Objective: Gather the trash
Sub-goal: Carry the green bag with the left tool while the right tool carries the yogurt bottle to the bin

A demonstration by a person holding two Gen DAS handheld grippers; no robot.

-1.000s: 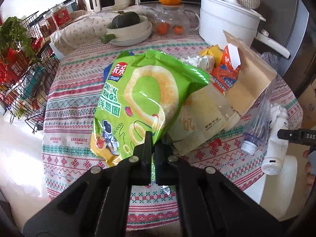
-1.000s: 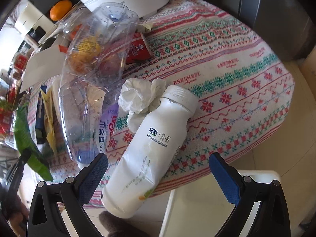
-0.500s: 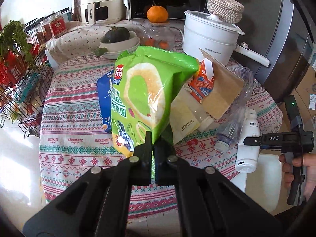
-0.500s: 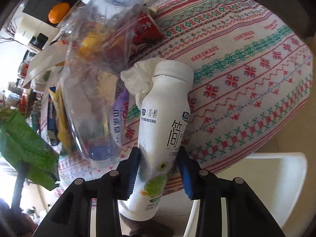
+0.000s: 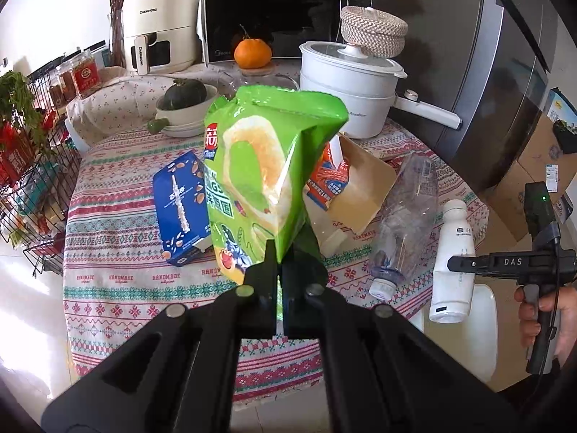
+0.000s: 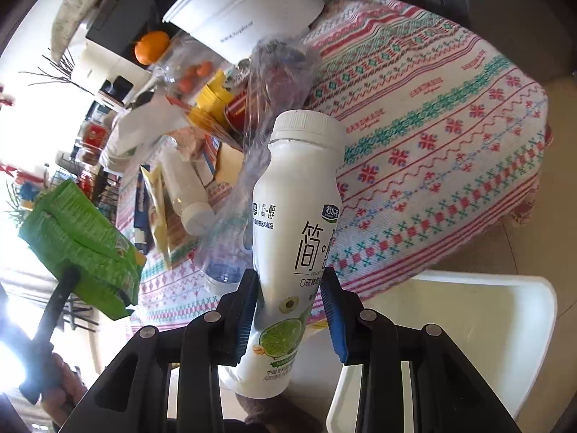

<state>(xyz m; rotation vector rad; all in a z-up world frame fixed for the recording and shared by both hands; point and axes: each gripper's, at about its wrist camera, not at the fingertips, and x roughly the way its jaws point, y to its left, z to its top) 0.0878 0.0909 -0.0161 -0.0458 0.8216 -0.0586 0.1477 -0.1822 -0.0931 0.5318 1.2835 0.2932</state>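
Nearest the left wrist camera, the left gripper [image 5: 277,270] has its black jaws pressed together on the bottom edge of a crinkled green foil snack bag [image 5: 267,176], which stands upright above the round table's red, green and white patterned cloth [image 5: 119,274] and is clear of it. At the right edge of the same view the right gripper [image 5: 455,263] is seen side-on with a hand [image 5: 548,315] on its grip; its blue-padded jaws are closing on the lower body of a white plastic yoghurt-drink bottle with a white screw cap [image 6: 297,238], both pads already against the bottle's sides (the lime picture on its label sits just below them). That bottle hangs off the near right edge of the table, over a white plastic chair seat [image 6: 468,310].

Just beyond, a crushed clear plastic water bottle [image 5: 405,216] lies on the cloth, cap end toward the near edge. Left of the green bag lies a flat blue snack box [image 5: 180,205]; behind the bag, a tan paper bag [image 5: 364,195] and an orange and white carton [image 5: 326,184] lean together.

Farther back stand a white electric pot with a long handle [image 5: 346,83], a white bowl holding a dark green squash [image 5: 184,104], and an orange [image 5: 252,54] in front of a black microwave [image 5: 270,18].
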